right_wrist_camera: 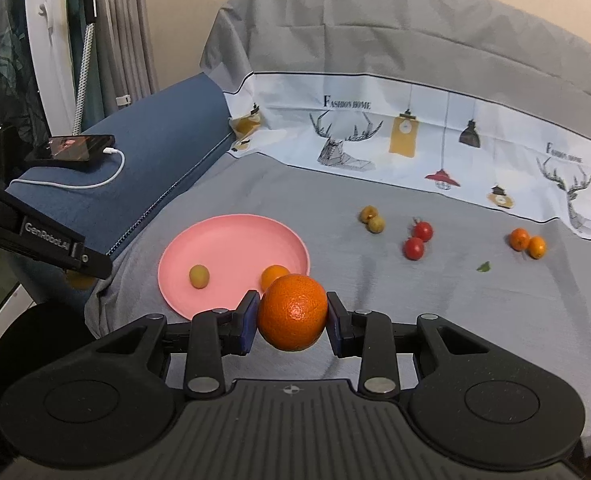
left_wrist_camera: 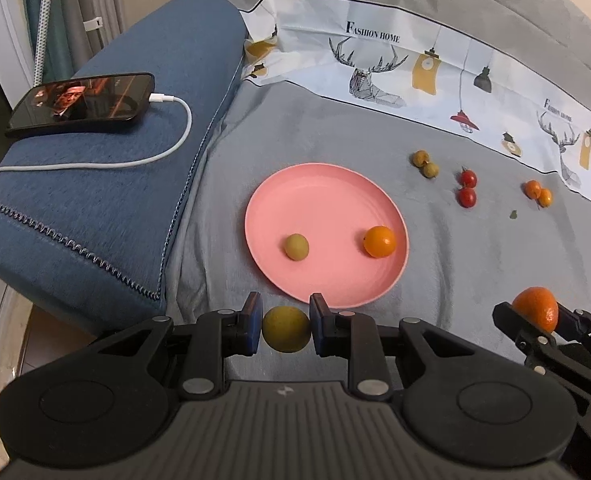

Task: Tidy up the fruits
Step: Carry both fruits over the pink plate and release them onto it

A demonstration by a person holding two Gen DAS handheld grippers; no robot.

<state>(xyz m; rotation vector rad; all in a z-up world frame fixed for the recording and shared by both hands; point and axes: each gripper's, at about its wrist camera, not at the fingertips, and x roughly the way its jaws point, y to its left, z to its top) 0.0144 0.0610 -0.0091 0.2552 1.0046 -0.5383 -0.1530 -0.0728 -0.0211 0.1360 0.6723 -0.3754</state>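
My left gripper (left_wrist_camera: 286, 327) is shut on a yellow-green fruit (left_wrist_camera: 286, 330), just in front of the near rim of the pink plate (left_wrist_camera: 315, 192). The plate holds a small green fruit (left_wrist_camera: 296, 246) and a small orange fruit (left_wrist_camera: 379, 241). My right gripper (right_wrist_camera: 293, 312) is shut on a large orange (right_wrist_camera: 293, 312), held above the grey cloth near the plate (right_wrist_camera: 231, 240); it shows at the right in the left wrist view (left_wrist_camera: 535, 307). Pairs of green fruits (left_wrist_camera: 425, 164), red tomatoes (left_wrist_camera: 467, 188) and small oranges (left_wrist_camera: 537, 192) lie on the cloth.
A blue cushion (left_wrist_camera: 115, 180) stands left of the plate, with a phone (left_wrist_camera: 81, 102) on a white charging cable (left_wrist_camera: 167, 144). A printed white cloth (left_wrist_camera: 435, 68) runs along the back. A small green leaf (left_wrist_camera: 513, 214) lies on the grey cloth.
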